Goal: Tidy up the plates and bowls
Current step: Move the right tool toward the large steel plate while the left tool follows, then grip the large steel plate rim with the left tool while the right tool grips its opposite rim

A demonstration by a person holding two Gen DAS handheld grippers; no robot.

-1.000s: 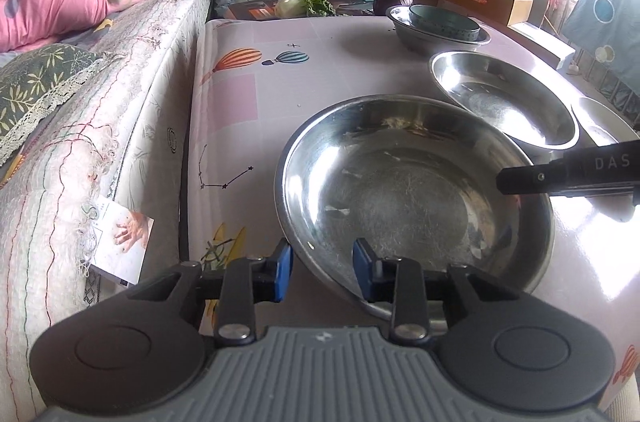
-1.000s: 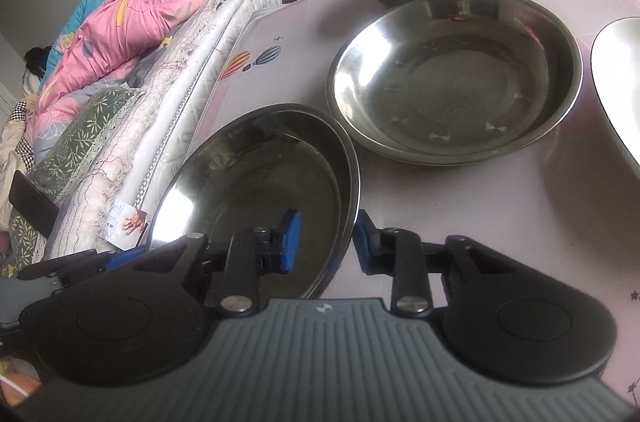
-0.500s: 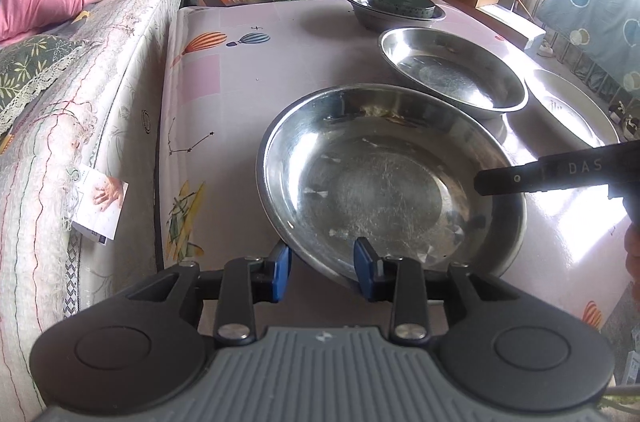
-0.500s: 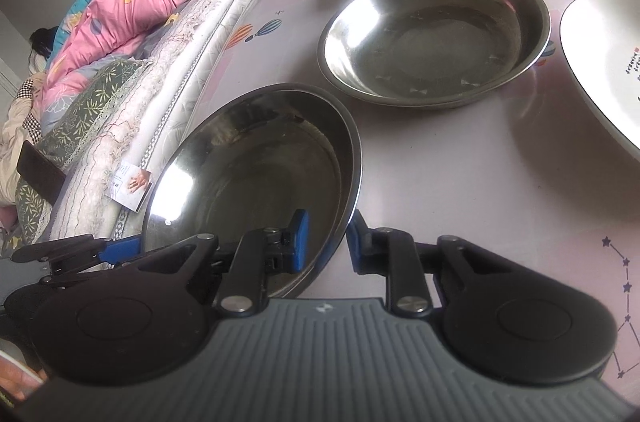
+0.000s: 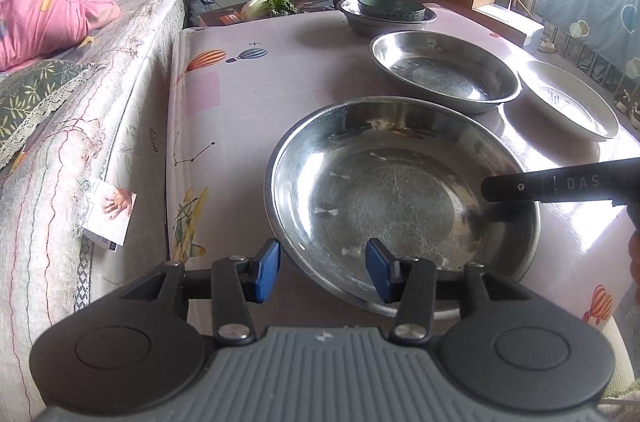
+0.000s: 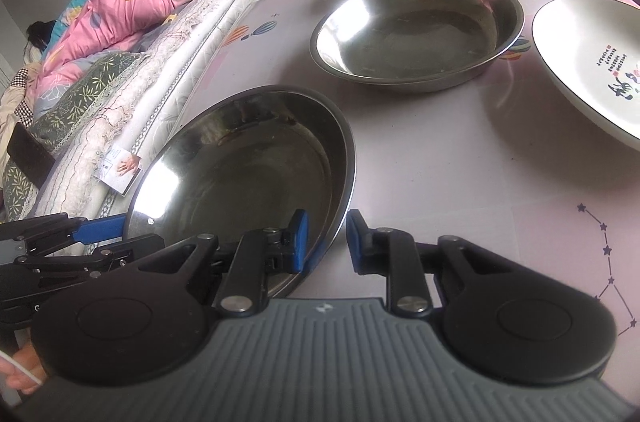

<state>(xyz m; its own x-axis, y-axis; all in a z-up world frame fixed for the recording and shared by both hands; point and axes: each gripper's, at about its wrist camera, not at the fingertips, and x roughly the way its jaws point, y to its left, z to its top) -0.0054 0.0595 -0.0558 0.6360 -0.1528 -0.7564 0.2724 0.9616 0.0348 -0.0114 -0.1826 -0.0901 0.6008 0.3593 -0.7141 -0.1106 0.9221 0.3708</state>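
While the right gripper (image 6: 326,236) pinches the rim of the near steel plate (image 5: 400,198), the left gripper (image 5: 322,270) has just been opening, straddling that rim loosely

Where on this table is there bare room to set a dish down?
Bare: the table strip between the near steel basin, the far steel basin and the bed; also the patch before the white plate. Crowded on the right.

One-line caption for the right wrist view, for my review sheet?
Right tongs straddle the near steel basin's rim on the pink table; second basin and white plate beyond.
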